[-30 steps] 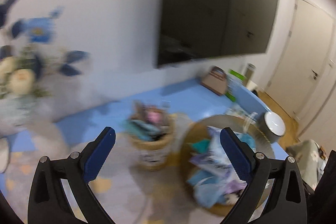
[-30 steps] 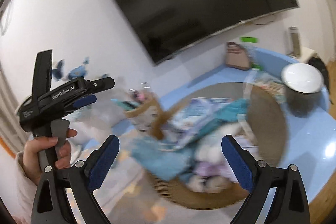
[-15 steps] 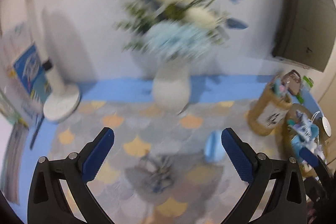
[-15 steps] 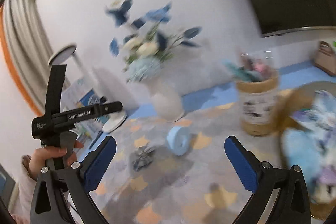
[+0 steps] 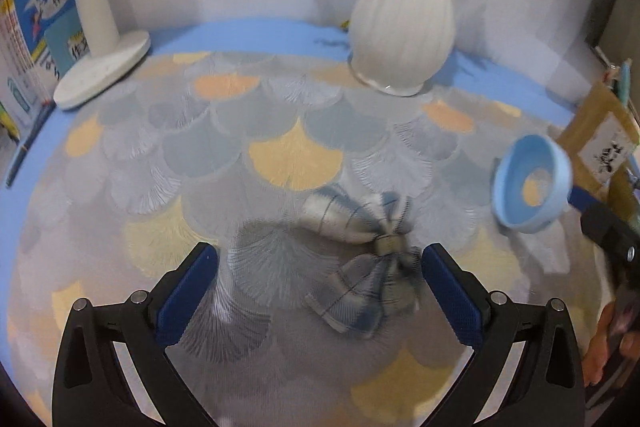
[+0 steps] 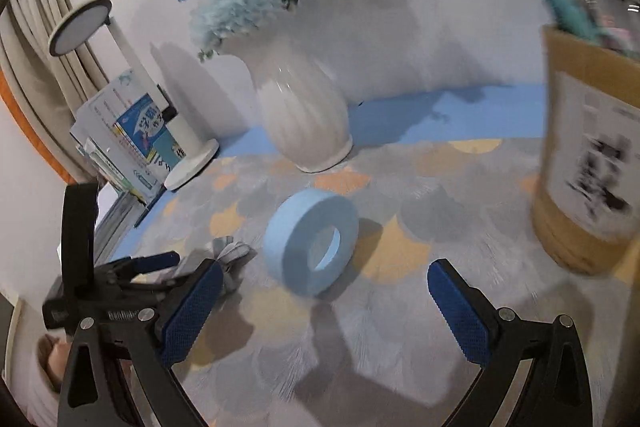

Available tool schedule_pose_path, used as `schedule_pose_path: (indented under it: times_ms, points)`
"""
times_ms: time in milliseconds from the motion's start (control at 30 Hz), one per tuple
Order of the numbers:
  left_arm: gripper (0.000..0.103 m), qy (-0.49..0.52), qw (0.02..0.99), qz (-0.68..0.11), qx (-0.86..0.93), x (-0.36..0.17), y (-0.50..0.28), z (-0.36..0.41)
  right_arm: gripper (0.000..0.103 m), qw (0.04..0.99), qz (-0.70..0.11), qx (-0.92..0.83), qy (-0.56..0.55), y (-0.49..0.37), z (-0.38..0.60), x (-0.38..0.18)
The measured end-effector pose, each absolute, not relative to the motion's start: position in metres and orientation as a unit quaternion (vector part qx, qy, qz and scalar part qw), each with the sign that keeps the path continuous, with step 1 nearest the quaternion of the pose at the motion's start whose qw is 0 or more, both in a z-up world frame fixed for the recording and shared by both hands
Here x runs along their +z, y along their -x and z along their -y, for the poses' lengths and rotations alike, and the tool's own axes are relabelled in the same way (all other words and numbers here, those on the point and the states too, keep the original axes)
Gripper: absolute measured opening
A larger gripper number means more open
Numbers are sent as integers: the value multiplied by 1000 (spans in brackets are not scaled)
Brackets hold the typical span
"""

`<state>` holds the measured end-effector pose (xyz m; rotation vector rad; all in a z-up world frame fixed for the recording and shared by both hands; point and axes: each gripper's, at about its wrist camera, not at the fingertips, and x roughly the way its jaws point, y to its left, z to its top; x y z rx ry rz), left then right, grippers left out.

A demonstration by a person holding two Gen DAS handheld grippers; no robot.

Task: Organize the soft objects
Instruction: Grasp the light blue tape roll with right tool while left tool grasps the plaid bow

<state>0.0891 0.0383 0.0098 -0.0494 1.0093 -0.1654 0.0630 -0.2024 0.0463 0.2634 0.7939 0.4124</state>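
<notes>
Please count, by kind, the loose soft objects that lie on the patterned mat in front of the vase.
Blue foam ring: 1
Plaid fabric bow: 1
Total: 2

glossy ribbed vase (image 6: 302,115), seemingly cloth bow (image 5: 368,259)

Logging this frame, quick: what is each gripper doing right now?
Left gripper: open, holding nothing, above the plaid bow.
Right gripper: open, holding nothing.

Soft indoor light, motion blur, fisheye-warped edges
</notes>
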Motion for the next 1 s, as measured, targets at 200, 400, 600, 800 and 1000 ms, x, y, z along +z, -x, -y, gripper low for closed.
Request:
schedule_pose_path:
  times_ms: [200,400,600,800,1000]
  points:
    - [102,29,895,-442,-57,6,-89,-44,103,868,-438,222,-70,-110,171,18]
    - [103,2,893,-449,-43,2,-93,-35,103,861,-422,269,-92,-117,172,18]
    - [103,0,892,-450,-42,3,-93,-34,55,857,-410,286,-125,-110,183,20]
    - [30,12,907,-418,-58,12,-86,-36,22,860,-407,287,-111,-106,179,24]
    - [25,35,906,-414,-76,15,-86,-43,18,868,-390,269,-145,-104,196,26]
